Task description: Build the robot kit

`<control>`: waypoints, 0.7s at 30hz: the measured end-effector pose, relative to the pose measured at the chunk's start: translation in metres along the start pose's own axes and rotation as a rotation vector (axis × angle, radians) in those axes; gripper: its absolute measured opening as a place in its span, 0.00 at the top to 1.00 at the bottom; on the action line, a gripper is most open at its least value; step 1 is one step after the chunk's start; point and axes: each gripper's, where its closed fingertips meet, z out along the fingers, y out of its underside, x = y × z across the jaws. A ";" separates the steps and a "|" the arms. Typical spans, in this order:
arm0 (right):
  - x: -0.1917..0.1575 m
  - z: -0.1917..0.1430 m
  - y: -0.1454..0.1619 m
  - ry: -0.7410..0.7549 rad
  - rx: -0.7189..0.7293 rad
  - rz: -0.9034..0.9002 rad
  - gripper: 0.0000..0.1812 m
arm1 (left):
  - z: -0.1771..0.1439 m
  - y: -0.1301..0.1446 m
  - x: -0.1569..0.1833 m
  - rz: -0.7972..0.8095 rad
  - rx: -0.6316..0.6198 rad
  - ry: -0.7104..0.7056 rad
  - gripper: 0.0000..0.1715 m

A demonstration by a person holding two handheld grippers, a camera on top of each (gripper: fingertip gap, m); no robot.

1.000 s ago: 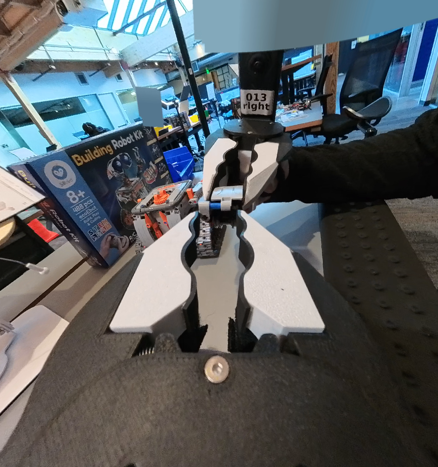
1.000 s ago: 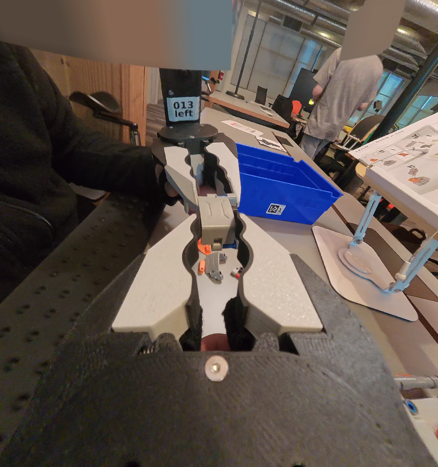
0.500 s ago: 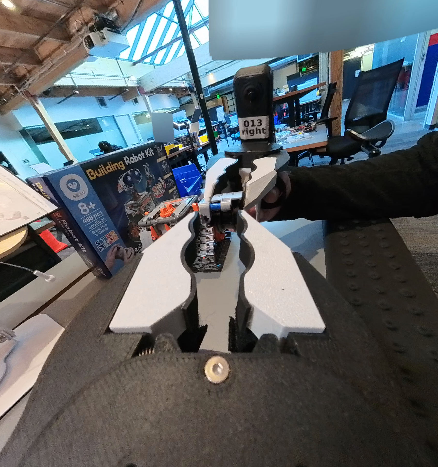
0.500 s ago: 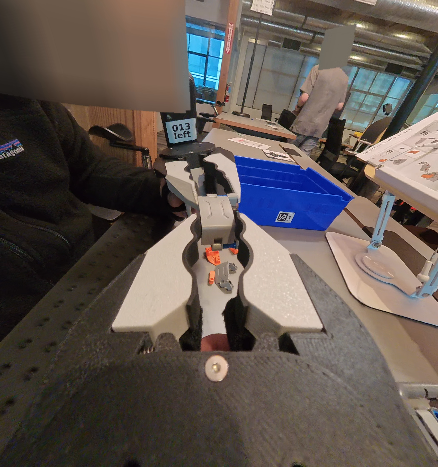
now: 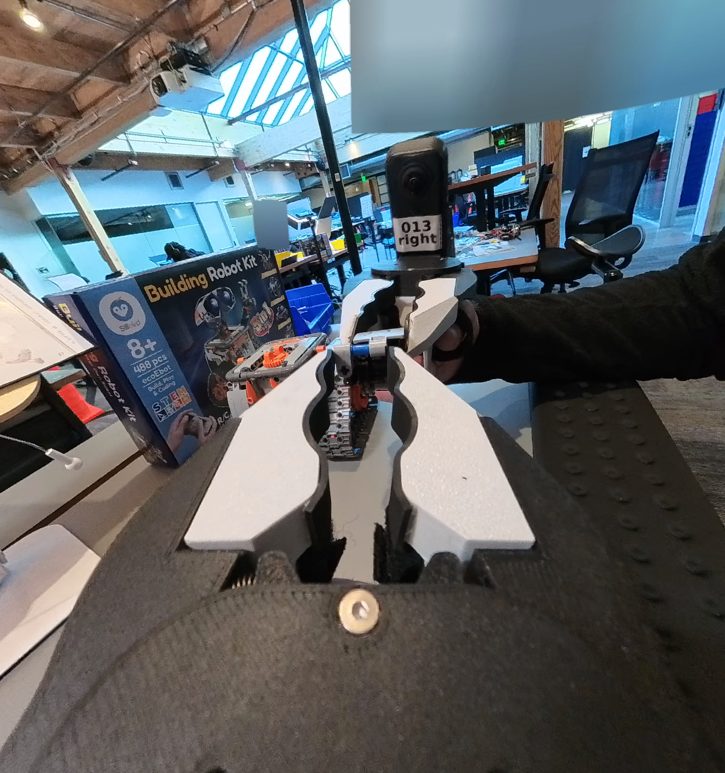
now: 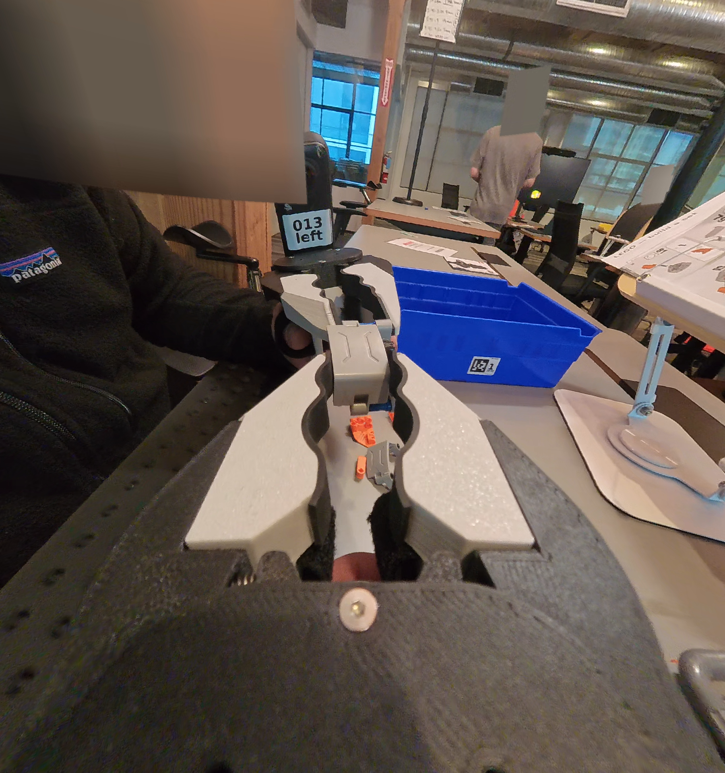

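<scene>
Grey and black plastic brick assembly with a studded track belt and orange inner wheel (image 5: 346, 412), centre of the left wrist view, sits clamped between the tips of the left gripper (image 5: 358, 368). From the opposite side the right gripper (image 6: 358, 368) is closed on the same build, on its smooth grey panel piece (image 6: 357, 368). Judged light and rigid, but press-fit, so joints may part under twisting; the panel flanks and frame offer the firmest hold, the belt less so. How deep the left tips seat is hard to tell.

Loose orange and grey bricks (image 6: 369, 449) lie on the grey tabletop (image 6: 515, 422) below. Printed lettering appears on the blue cardboard kit box (image 5: 160, 355), left of frame, and a square coded sticker on the blue plastic bin (image 6: 482, 330); each gripper camera carries a white tag.
</scene>
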 end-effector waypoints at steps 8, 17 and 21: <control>-0.006 0.001 -0.002 -0.043 0.027 0.022 0.87 | -0.002 -0.004 0.004 0.051 -0.016 0.028 0.87; -0.004 0.002 -0.001 0.000 -0.027 -0.032 0.87 | -0.003 -0.003 0.002 0.091 -0.039 0.021 0.88; 0.000 0.002 0.001 0.039 -0.060 -0.077 0.86 | -0.002 0.002 0.000 0.100 -0.062 0.010 0.88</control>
